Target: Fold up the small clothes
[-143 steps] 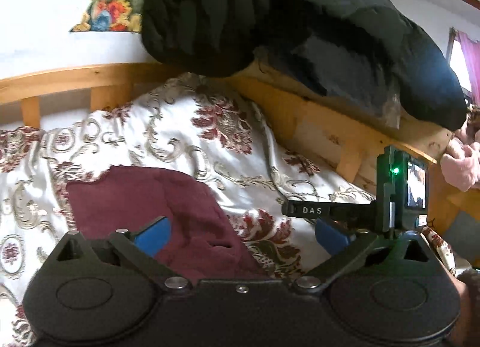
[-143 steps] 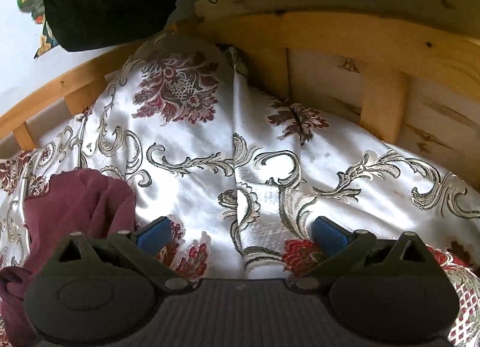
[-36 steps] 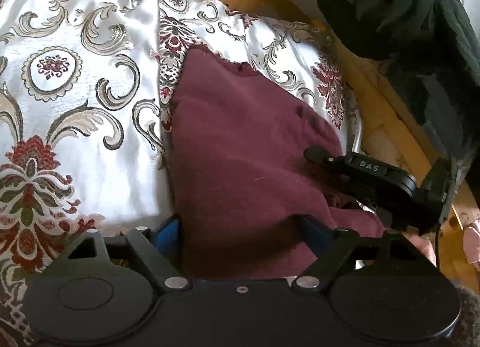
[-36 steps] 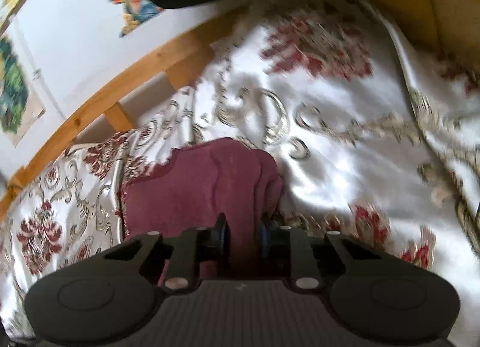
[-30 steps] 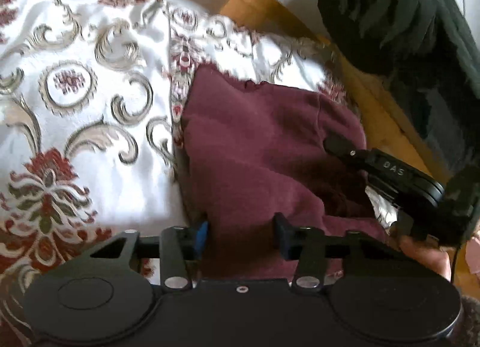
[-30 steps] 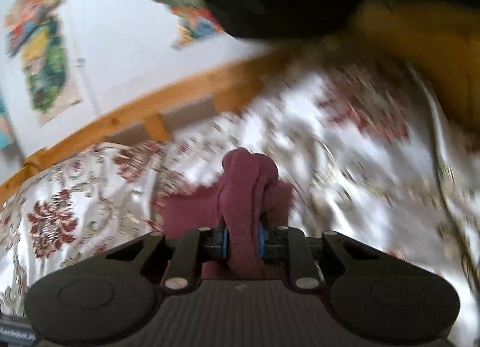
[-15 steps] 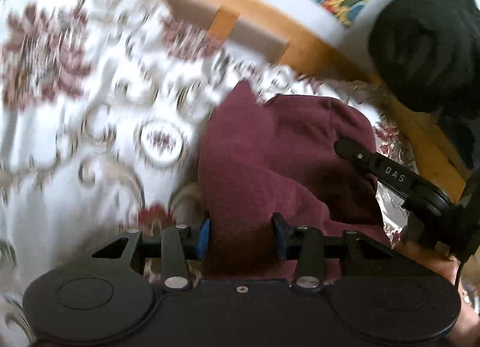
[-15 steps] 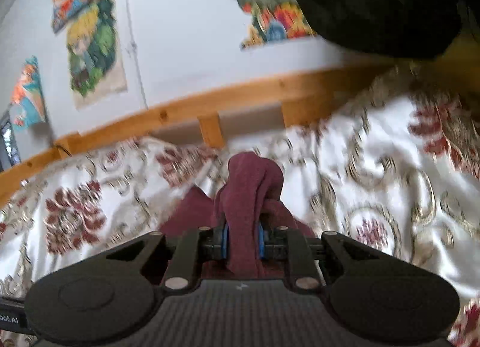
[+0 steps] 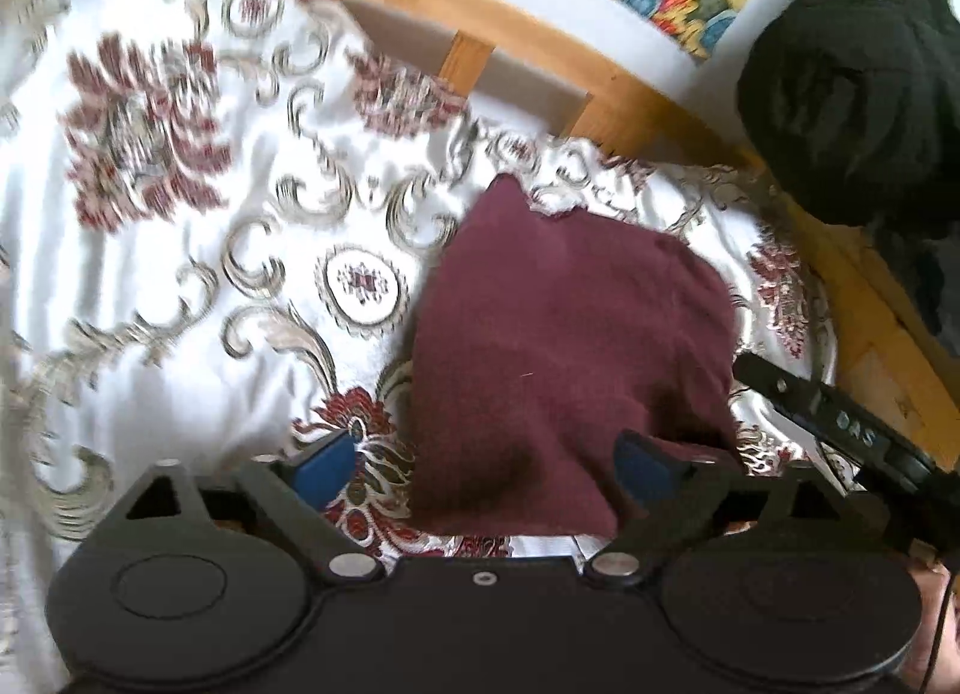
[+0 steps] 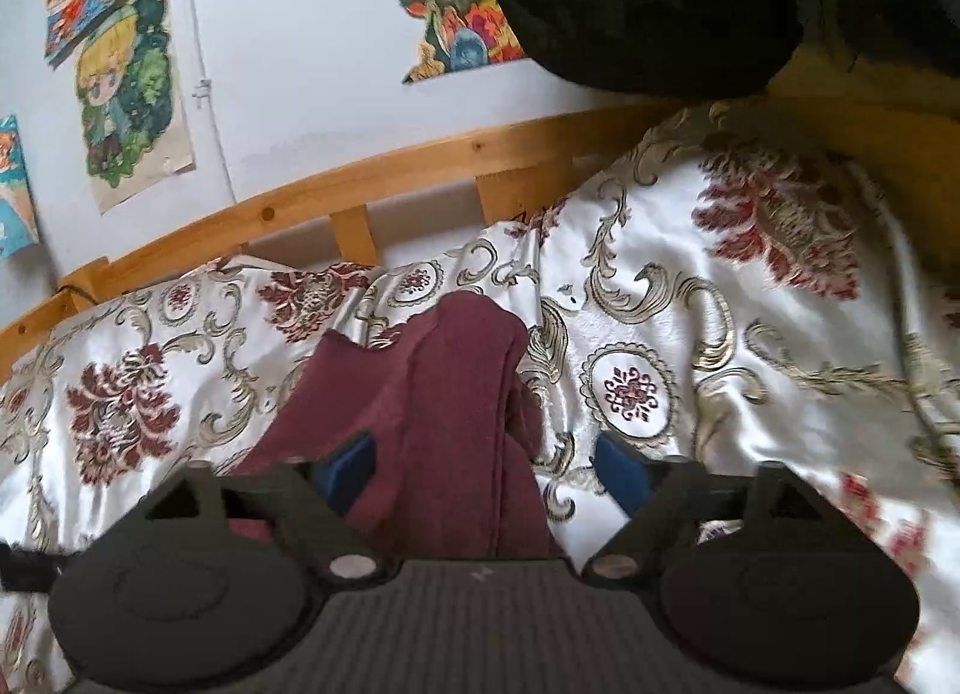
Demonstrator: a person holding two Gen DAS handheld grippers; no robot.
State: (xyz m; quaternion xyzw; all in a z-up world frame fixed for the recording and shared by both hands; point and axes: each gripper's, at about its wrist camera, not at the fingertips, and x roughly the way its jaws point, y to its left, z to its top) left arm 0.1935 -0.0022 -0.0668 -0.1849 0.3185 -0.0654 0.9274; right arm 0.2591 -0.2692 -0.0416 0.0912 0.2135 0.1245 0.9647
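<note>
Half a second earlier we saw both grippers clamped on the dark maroon knitted garment; now both have let go. The jaws of the left gripper have just been opening and now stand wide. The garment's near edge lies between them, closer to the right blue pad, with patterned bedspread showing between the cloth and the left pad. Neither pad presses on the fabric.

The jaws of the right gripper have likewise just been opening and now stand wide. The raised fold it pinched before has dropped: a ridge of maroon cloth lies between the pads and runs ahead of the gripper. The cloth reaches up to the left pad; we cannot tell whether they touch. The right pad stands clear over the bedspread.

The garment rests on the white satin bedspread with red and gold floral scrolls, directly ahead of both grippers. Beyond it runs the curved wooden bed rail. A black bundled garment lies on the rail ahead and to the right.
</note>
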